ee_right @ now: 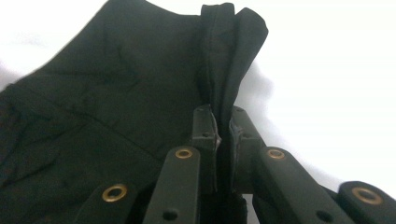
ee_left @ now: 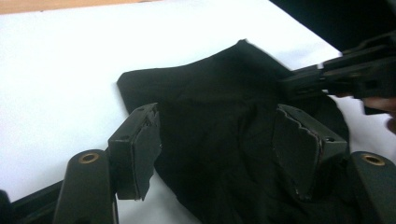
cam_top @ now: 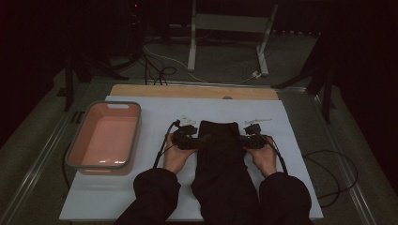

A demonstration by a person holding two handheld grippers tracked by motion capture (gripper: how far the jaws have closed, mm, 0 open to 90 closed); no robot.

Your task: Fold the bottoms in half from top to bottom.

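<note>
At table centre, left gripper [cam_top: 199, 140] over the left edge of a black garment [cam_top: 220, 159], jaws spread wide apart, cloth lying between and under them, pads [ee_left: 142, 149] not pinching it. Opposite, right gripper [cam_top: 245, 139] at the garment's right edge, jaws closed tight on a raised fold of the black cloth, fold standing up from between the pads [ee_right: 208, 128] in the right gripper view. Right gripper's dark body also seen in the left gripper view, reaching in over the cloth's far side [ee_left: 345, 77].

Behind the grippers: left hand [cam_top: 177, 157] and right hand [cam_top: 263, 157], dark sleeves entering from the bottom edge. Cables trailing off each gripper, one looping left, one right toward the table edge.

Garment flat on a white sheet [cam_top: 155, 192], stretching from between the grippers down to the near edge, between the forearms.

Farther out: pink tub with grey rim [cam_top: 135, 136] on the sheet's left side, well apart from the garment. Bare wood strip [cam_top: 141, 90] along the table's far edge. Beyond, dim floor, cables, white metal stand [cam_top: 192, 42].
</note>
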